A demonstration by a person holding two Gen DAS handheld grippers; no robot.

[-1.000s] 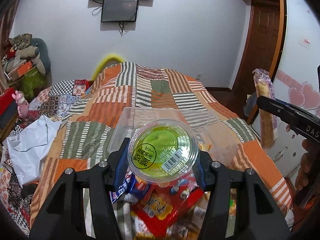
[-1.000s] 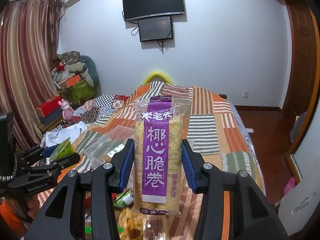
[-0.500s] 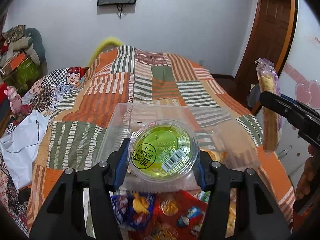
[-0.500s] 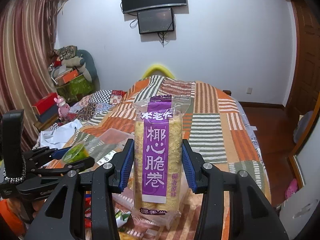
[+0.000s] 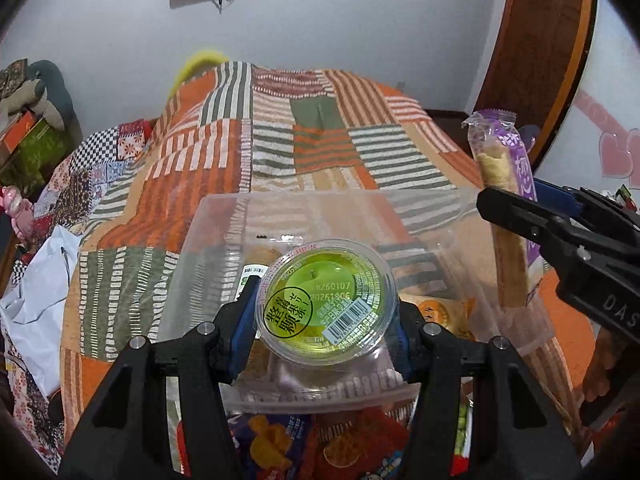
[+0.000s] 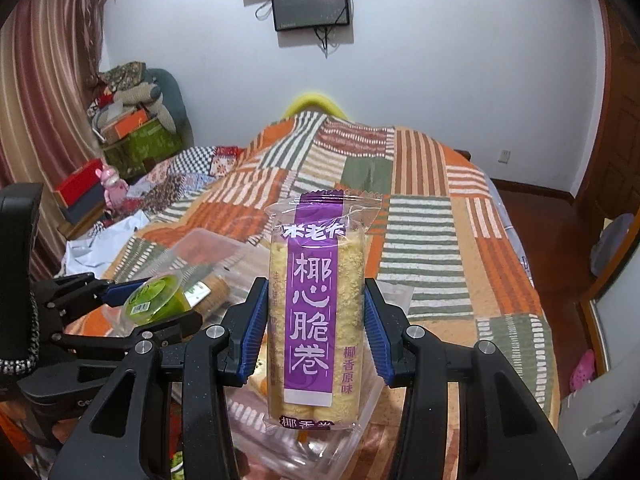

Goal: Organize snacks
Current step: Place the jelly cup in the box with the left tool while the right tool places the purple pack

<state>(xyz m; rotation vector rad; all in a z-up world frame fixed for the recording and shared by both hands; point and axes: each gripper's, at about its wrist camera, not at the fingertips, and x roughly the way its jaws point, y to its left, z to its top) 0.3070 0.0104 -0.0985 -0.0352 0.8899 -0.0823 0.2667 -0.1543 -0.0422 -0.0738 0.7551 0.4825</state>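
Two snacks are held over the clear plastic box [image 5: 208, 248] on the bed [image 5: 280, 128]. The left hand-held gripper [image 5: 326, 320] pinches a green jelly cup [image 5: 326, 306] by its sides, just above the box's near edge. The cup looks smooth, stiff and fairly heavy, so it could slip; the grip under its rim seems wise. The right hand-held gripper [image 6: 316, 328] pinches a purple wafer roll packet [image 6: 316, 312] at mid-length, upright above the box's right part. The packet looks light, crinkly and brittle inside; a gentle squeeze suits it.
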